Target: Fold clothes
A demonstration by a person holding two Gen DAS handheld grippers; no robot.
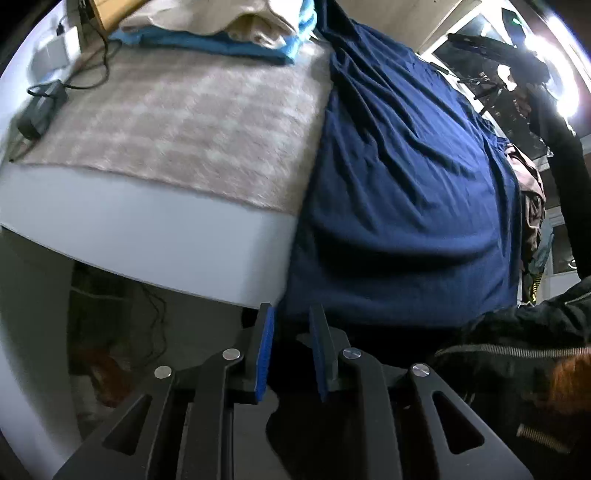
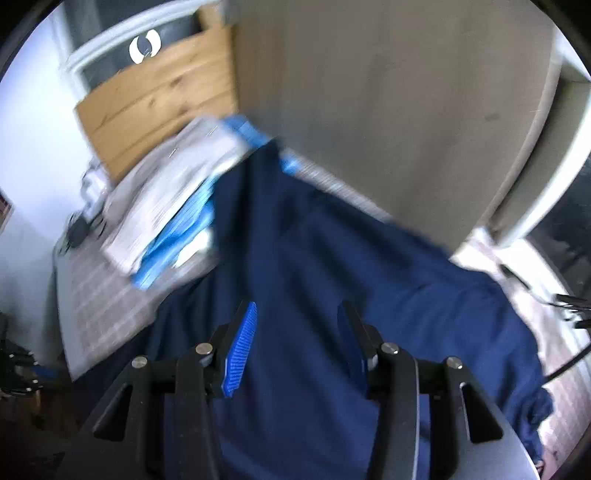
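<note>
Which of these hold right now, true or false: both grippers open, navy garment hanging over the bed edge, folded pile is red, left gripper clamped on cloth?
1. Both the left gripper and the right gripper are open. True.
2. The navy garment hangs over the bed edge. True.
3. The folded pile is red. False: it is beige and light blue.
4. The left gripper is clamped on cloth. False: its jaws stand apart, nothing between them.

left claw (image 1: 291,314) fingers parted, right claw (image 2: 297,310) fingers spread wide

Garment (image 1: 399,192) drapes over bed edge (image 1: 155,229) — folded pile (image 1: 221,33) behind.
</note>
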